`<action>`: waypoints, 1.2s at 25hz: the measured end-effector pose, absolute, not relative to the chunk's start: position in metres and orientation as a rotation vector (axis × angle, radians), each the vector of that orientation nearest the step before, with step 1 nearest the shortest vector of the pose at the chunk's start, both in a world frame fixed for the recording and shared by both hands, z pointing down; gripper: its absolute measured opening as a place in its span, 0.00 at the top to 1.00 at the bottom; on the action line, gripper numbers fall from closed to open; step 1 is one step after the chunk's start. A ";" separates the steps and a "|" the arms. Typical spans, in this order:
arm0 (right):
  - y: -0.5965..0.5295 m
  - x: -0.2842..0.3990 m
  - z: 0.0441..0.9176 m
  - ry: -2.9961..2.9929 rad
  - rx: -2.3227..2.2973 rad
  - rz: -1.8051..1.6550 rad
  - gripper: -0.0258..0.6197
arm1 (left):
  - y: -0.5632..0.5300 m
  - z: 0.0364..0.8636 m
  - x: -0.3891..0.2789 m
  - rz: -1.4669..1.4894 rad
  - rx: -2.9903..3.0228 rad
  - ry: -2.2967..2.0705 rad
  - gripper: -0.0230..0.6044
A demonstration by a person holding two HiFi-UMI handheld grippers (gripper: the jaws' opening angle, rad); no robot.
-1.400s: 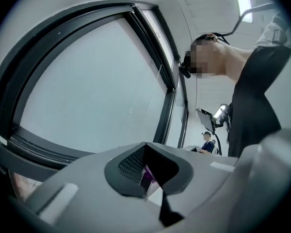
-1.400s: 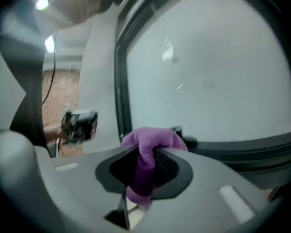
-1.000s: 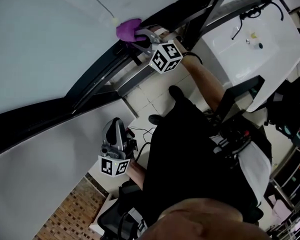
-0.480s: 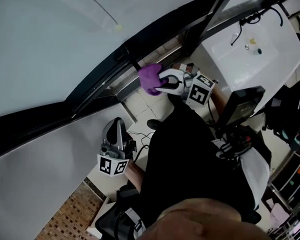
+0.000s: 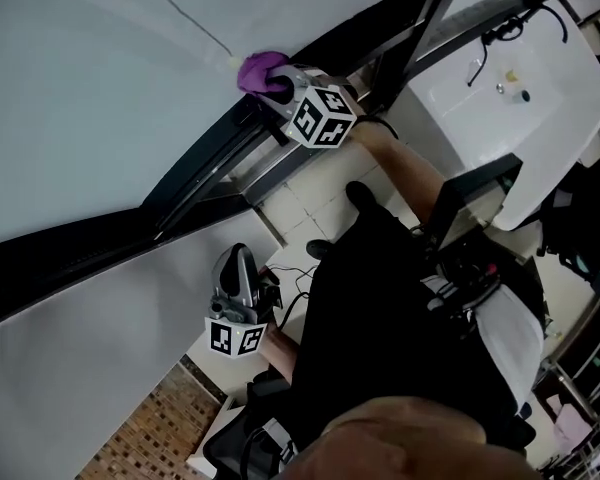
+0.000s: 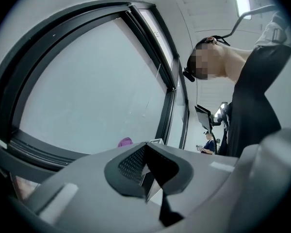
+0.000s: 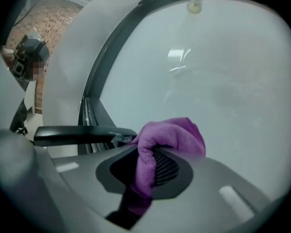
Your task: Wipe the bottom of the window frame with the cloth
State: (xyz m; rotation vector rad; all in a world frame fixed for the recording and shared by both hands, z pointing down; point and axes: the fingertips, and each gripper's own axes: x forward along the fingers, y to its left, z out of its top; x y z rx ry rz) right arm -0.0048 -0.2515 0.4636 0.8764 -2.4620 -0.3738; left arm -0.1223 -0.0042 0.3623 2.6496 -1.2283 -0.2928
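purple cloth (image 7: 172, 135) pinched in right gripper (image 5: 280, 88), tail hidden; left gripper (image 6: 146, 174) closed, empty.

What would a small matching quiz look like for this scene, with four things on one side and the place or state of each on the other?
Things:
1. purple fabric cloth
2. left gripper
3. white rectangular sink
4. long dark window frame

Places or states:
A. shut, with nothing in it
B. at the head view's upper right
C. pinched in the right gripper
D. running slantwise beneath the pale pane

Pairs: 1-C, 2-A, 3-B, 4-D.
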 end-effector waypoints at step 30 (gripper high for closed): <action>-0.332 0.272 0.503 -1.608 1.190 -0.355 0.87 | -0.024 0.367 -0.100 -0.272 2.673 -1.117 0.96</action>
